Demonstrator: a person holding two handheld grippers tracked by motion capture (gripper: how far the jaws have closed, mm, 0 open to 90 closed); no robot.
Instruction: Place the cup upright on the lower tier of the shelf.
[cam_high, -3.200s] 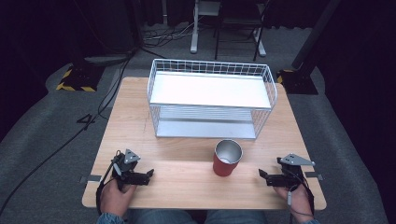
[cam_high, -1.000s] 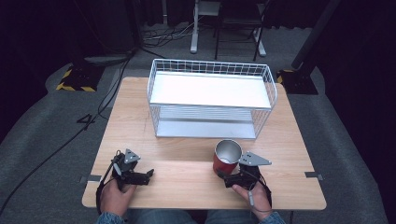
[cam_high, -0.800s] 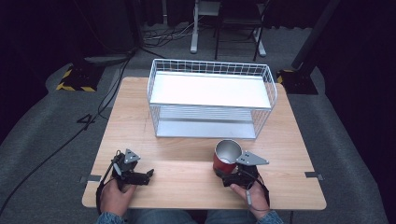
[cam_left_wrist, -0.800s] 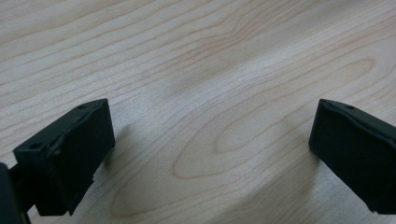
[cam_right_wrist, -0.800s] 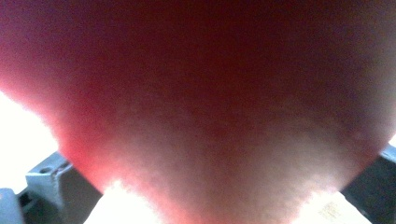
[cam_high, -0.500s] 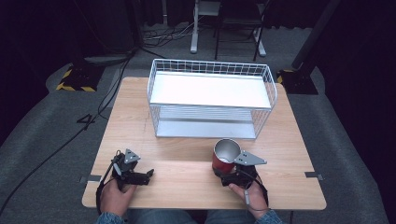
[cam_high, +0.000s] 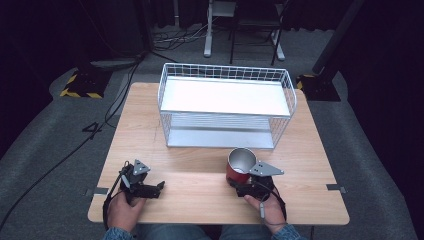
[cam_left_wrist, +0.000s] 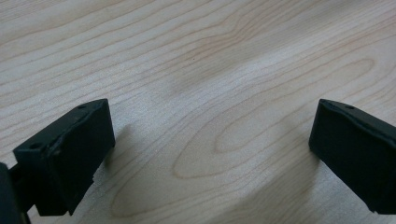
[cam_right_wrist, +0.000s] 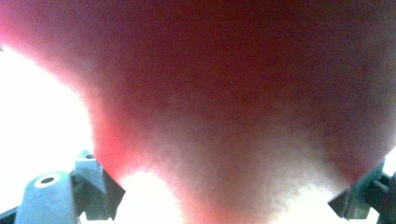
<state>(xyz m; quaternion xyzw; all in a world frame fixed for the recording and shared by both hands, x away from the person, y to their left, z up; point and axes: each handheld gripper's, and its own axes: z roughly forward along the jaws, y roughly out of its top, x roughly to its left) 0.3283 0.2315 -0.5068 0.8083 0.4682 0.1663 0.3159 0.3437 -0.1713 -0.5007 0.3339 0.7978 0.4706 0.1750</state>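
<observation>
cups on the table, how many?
1: a red cup stands at the table's near right, in front of the wire rack, with the right gripper shut on it.

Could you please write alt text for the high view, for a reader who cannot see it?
The right claw is closed on a red cup on a wooden table, before a white wire rack. The left claw rests open.

Right gripper (cam_high: 243, 184) travelled from the table's (cam_high: 200, 192) right edge inward to the red cup (cam_high: 240, 167); its jaws had just been closing, clamping the cup's lower wall.
</observation>
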